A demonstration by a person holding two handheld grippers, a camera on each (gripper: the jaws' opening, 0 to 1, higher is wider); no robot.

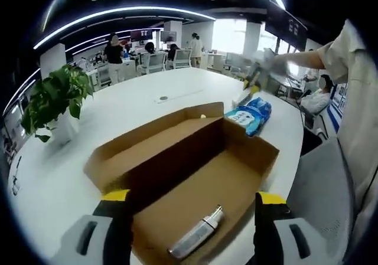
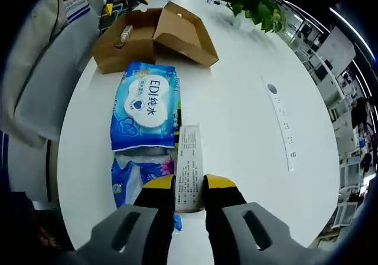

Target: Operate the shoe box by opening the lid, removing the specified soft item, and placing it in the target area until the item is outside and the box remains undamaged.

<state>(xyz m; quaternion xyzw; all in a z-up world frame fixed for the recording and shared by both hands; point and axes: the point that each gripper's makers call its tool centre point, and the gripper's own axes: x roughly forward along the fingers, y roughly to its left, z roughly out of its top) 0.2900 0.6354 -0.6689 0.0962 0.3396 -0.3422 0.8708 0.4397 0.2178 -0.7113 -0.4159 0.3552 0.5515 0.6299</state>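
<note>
1. Right gripper [image 2: 189,185]: jaws clenched on a slim white printed box [image 2: 189,164], which pokes forward between the yellow tips. Looks light and stiff.
2. Just left of it on the white table [image 2: 236,111], a second blue pack [image 2: 139,179], partly hidden under the gripper. Beyond it, touching or nearly so, the blue wipes pack [image 2: 144,105], lying flat. This is likely the soft item, already outside the box.
3. Handling, my guess: light, squashy, slick plastic film. Best pinched at an end seam or across the short width; a flat-face grip would slip.
4. Left gripper [image 1: 192,200]: jaws spread wide, holding nothing, hovering over the near end of the shoe box [image 1: 195,176].
5. Shoe box open, lid flap folded back to the left, cardboard looks intact. Inside near the jaws, a silver-white tube [image 1: 198,235] lies on the floor of the box.
6. Beyond the box's far corner, the wipes pack sits just beside it.
7. Farther: potted plant [image 1: 56,100] at the table's left, a person's sleeve [image 1: 348,58] on the right, office desks behind.
</note>
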